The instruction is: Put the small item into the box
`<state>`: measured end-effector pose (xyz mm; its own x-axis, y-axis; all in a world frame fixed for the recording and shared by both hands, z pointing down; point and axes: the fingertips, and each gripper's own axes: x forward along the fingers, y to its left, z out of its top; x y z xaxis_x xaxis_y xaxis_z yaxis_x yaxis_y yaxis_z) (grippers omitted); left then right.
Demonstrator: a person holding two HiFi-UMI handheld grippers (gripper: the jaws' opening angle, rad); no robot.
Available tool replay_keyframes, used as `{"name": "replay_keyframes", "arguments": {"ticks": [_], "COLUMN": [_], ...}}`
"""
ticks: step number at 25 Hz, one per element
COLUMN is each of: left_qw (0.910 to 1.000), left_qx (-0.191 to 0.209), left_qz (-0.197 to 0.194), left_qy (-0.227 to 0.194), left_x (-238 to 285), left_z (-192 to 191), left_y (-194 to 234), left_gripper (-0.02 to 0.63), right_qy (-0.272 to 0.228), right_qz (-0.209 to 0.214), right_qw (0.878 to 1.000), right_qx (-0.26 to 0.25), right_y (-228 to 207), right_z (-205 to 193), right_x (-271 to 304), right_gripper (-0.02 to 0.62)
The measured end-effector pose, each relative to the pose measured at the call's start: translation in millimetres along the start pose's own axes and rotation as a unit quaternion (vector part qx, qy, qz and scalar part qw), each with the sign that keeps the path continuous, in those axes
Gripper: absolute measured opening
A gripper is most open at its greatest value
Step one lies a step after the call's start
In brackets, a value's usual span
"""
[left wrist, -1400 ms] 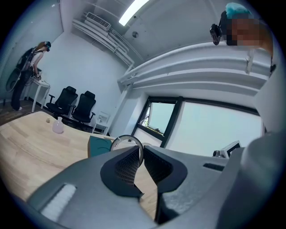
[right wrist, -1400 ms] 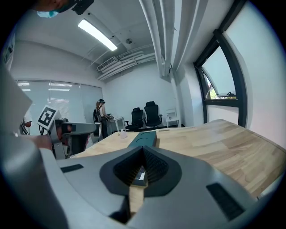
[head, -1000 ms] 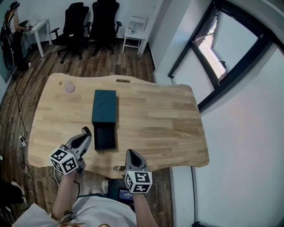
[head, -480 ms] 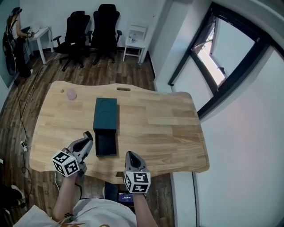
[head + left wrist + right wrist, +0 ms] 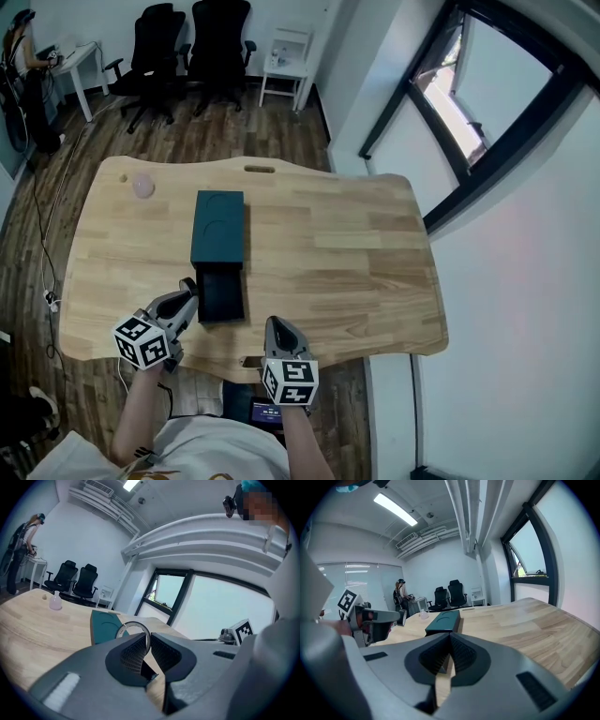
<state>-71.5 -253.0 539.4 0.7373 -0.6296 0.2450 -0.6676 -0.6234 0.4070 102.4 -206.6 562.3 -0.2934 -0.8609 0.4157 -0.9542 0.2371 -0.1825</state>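
A dark teal box [image 5: 217, 228] lies on the wooden table [image 5: 337, 244], its drawer [image 5: 222, 292] pulled out toward me and open. My left gripper [image 5: 190, 287] is at the drawer's left edge, shut on a thin metal ring [image 5: 133, 622] that stands up between its pads. In the left gripper view, the left gripper [image 5: 147, 638] has the box's lid [image 5: 103, 624] just beyond it. My right gripper [image 5: 277, 324] hovers at the table's front edge, right of the drawer. In its own view the right gripper [image 5: 450, 640] is shut with nothing in it, and the box [image 5: 443, 619] lies ahead.
A small pink bottle [image 5: 142, 185] stands at the table's far left corner. Black office chairs [image 5: 178, 42] and a white side table [image 5: 286, 66] are beyond the table. A person [image 5: 21, 52] stands at a desk far left. A window [image 5: 469, 94] runs along the right.
The head view has swayed a little. My left gripper has edged closer to the drawer's left edge, still with the ring. The right gripper stays at the front edge.
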Motion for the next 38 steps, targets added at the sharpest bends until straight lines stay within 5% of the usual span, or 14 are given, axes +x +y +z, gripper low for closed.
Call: {"name": "replay_keyframes", "arguments": {"ticks": [14,22,38], "left_qw": [0.9911,0.9744,0.9005], "left_qx": [0.013,0.009,0.032], "left_qz": [-0.011,-0.030,-0.036], "left_qy": [0.132,0.223,0.432], "left_x": [61.1,87.2,106.5], "left_z": [-66.3,-96.1,-143.6], "left_y": [29.6,37.7,44.9], "left_gripper": [0.035,0.035,0.035], "right_qy": [0.056,0.081,0.108], "right_qz": [0.009,0.022,0.031], "right_qw": [0.998,0.996,0.993], "right_qx": [0.016,0.020,0.035], "right_y": [-19.4,-28.2,-40.9], "right_z": [-35.8,-45.2,-52.6], "right_x": [51.4,79.5,114.4], "right_gripper": [0.005,0.003,0.005]}}
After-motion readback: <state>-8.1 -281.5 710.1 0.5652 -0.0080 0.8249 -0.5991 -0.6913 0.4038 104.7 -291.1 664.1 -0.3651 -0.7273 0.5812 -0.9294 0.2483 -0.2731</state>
